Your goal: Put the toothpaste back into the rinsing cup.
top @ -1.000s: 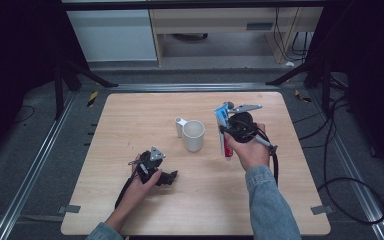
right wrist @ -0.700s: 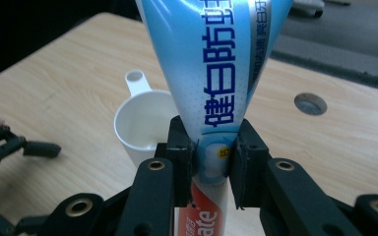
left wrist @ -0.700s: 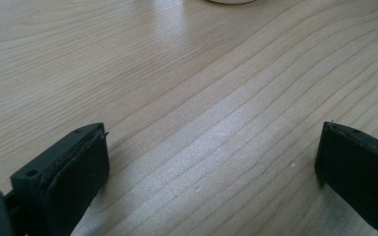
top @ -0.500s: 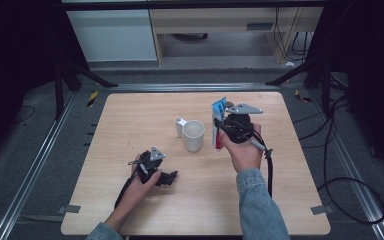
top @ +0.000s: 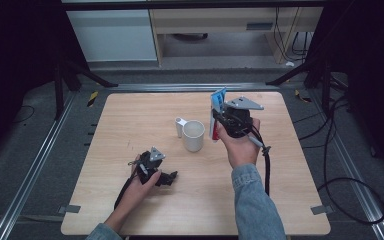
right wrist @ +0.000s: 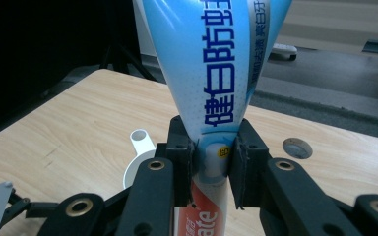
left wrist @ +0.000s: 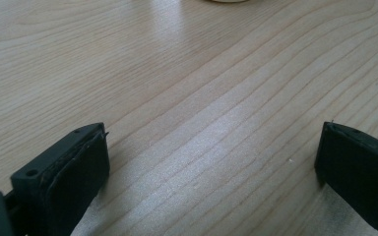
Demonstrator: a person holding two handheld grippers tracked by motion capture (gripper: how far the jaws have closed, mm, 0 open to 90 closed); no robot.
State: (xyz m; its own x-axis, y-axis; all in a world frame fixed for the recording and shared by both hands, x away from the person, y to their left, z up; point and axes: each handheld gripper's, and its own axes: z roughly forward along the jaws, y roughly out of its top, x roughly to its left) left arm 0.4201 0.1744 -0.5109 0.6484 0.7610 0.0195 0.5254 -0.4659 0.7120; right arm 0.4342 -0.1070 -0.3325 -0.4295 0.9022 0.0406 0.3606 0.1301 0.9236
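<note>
Pinching a blue, white and red toothpaste tube [right wrist: 211, 98] between my right gripper [right wrist: 211, 164] jaws, I hold it upright, crimped blue end up; its lower red part runs down behind the jaws and its cap is hidden. From the high view the tube [top: 216, 112] stands just at 3 o'clock of a white cup [top: 193, 135], apart from it, the cup's handle pointing toward 10 o'clock. My left gripper [left wrist: 211, 167] has its jaws wide apart with nothing between them, low over the pale wood table [left wrist: 187, 73]; the cup's base is cut off at the top edge there. The high view places that gripper [top: 167, 177] at 7 o'clock of the cup, well apart. Beyond the table's far edge lie dark floor, cables and pale cabinets [top: 115, 30].
</note>
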